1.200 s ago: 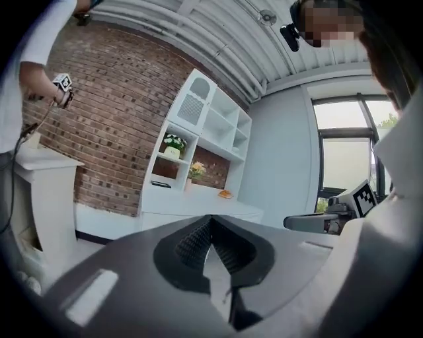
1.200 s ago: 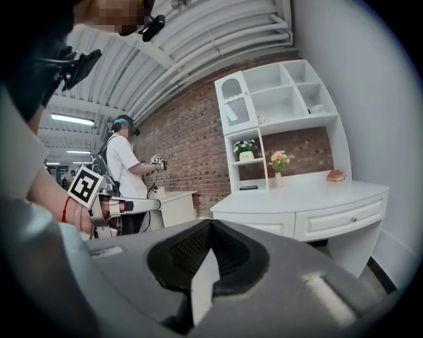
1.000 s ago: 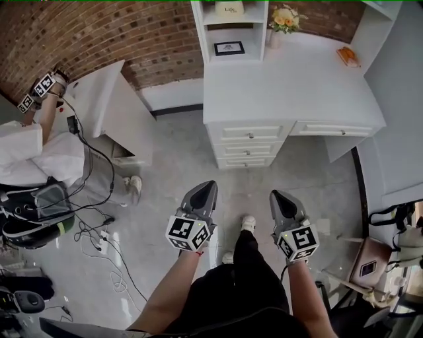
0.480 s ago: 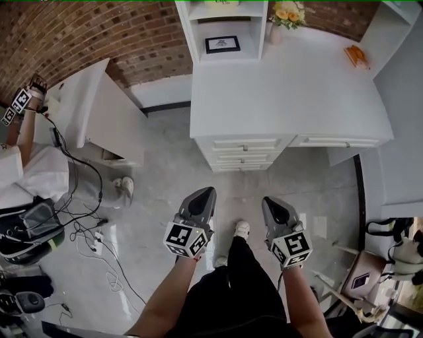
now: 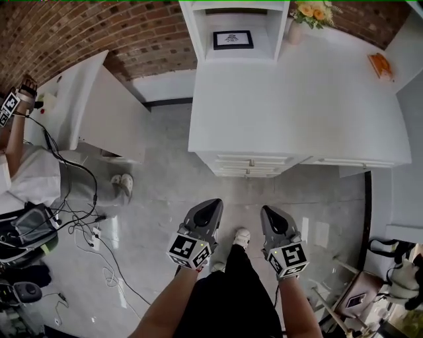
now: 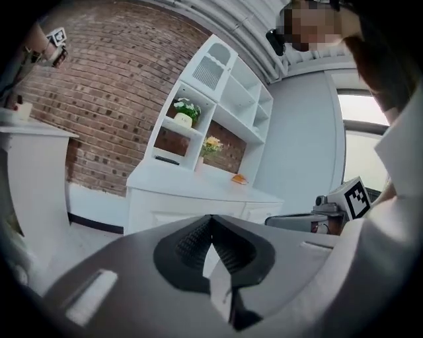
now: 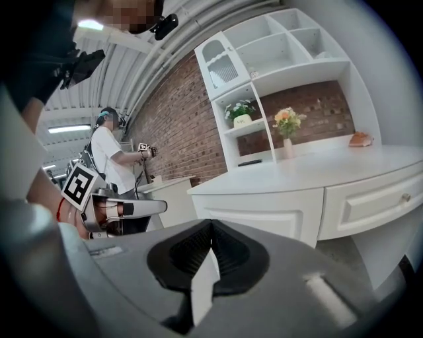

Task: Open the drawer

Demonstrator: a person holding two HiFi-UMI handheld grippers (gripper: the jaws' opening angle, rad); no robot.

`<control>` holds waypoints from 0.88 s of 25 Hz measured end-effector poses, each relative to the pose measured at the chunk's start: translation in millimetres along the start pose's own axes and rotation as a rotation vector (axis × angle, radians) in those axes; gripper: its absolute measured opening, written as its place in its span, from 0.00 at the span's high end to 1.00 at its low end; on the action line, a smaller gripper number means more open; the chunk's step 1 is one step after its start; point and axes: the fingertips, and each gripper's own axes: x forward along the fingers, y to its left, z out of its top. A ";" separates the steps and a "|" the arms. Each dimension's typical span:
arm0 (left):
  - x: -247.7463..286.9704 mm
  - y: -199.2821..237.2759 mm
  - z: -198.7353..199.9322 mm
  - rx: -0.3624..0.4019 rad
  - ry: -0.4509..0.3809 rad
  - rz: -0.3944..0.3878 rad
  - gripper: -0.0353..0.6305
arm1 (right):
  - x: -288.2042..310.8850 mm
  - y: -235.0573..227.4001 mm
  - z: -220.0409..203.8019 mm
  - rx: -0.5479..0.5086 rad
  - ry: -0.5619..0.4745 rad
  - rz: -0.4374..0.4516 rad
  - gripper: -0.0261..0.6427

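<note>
A white desk (image 5: 291, 99) stands ahead of me, with a stack of small drawers (image 5: 250, 165) under its front edge and a wide drawer (image 5: 350, 162) to their right. All the drawers are closed. My left gripper (image 5: 210, 203) and right gripper (image 5: 269, 211) hang side by side over the floor, short of the desk and touching nothing. In the left gripper view the jaws (image 6: 211, 218) meet at the tip with nothing between them. The right gripper (image 7: 211, 222) is shut and empty too, and past it shows the wide drawer (image 7: 377, 201) with its small knob (image 7: 404, 197).
A shelf unit (image 5: 232, 39) with a framed picture, flowers (image 5: 314, 12) and an orange object (image 5: 382, 64) sit on the desk. Another white table (image 5: 99, 105) stands at left beside a second person (image 5: 26, 165). Cables (image 5: 92, 224) lie on the floor; a chair (image 5: 357, 297) is at lower right.
I have come closer to the desk, which now fills more of the head view. Both grippers moved forward and down together, and both stayed shut.
</note>
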 end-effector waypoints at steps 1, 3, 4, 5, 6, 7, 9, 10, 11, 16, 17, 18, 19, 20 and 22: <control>3.9 3.6 -4.0 -0.003 0.003 0.007 0.94 | 6.3 -3.9 -3.2 0.002 0.002 0.002 0.96; 11.2 10.0 -13.2 -0.010 0.009 0.021 0.94 | 17.7 -10.6 -10.3 0.005 0.007 0.008 0.96; 14.9 12.4 -17.9 -0.012 0.012 0.027 0.94 | 22.5 -13.5 -13.8 0.007 0.008 0.012 0.96; 18.7 14.0 -22.5 -0.012 0.014 0.030 0.94 | 26.6 -16.2 -16.9 0.008 0.008 0.015 0.96; 22.6 15.1 -26.9 -0.012 0.016 0.032 0.94 | 30.5 -18.9 -19.6 0.008 0.008 0.017 0.96; 26.6 16.0 -31.0 -0.013 0.016 0.033 0.94 | 34.6 -22.0 -22.5 0.008 0.010 0.017 0.96; 34.3 18.4 -38.6 -0.020 0.015 0.032 0.94 | 44.9 -29.3 -32.4 0.014 0.024 0.009 0.96; 38.0 20.0 -42.2 -0.022 0.016 0.029 0.94 | 50.8 -32.8 -37.5 0.020 0.032 0.001 0.96; 41.5 21.4 -45.9 -0.024 0.017 0.024 0.94 | 56.7 -35.8 -41.8 0.024 0.039 -0.008 0.96; 60.0 24.5 -70.4 -0.045 0.010 -0.009 0.94 | 83.8 -48.9 -58.2 0.030 0.040 -0.051 0.96; 65.5 25.9 -76.3 -0.049 0.009 -0.017 0.94 | 90.0 -52.4 -60.6 0.035 0.036 -0.061 0.96; 71.5 27.8 -81.7 -0.050 0.008 -0.025 0.94 | 96.6 -55.8 -62.2 0.042 0.032 -0.069 0.96; 77.3 30.0 -86.6 -0.049 0.006 -0.033 0.94 | 103.1 -58.4 -63.1 0.047 0.026 -0.076 0.95; 82.5 32.3 -91.0 -0.045 0.002 -0.041 0.94 | 109.1 -60.0 -64.1 0.048 0.021 -0.081 0.95; 92.3 37.1 -99.7 -0.039 -0.004 -0.053 0.94 | 119.6 -63.2 -67.5 0.041 0.015 -0.096 0.94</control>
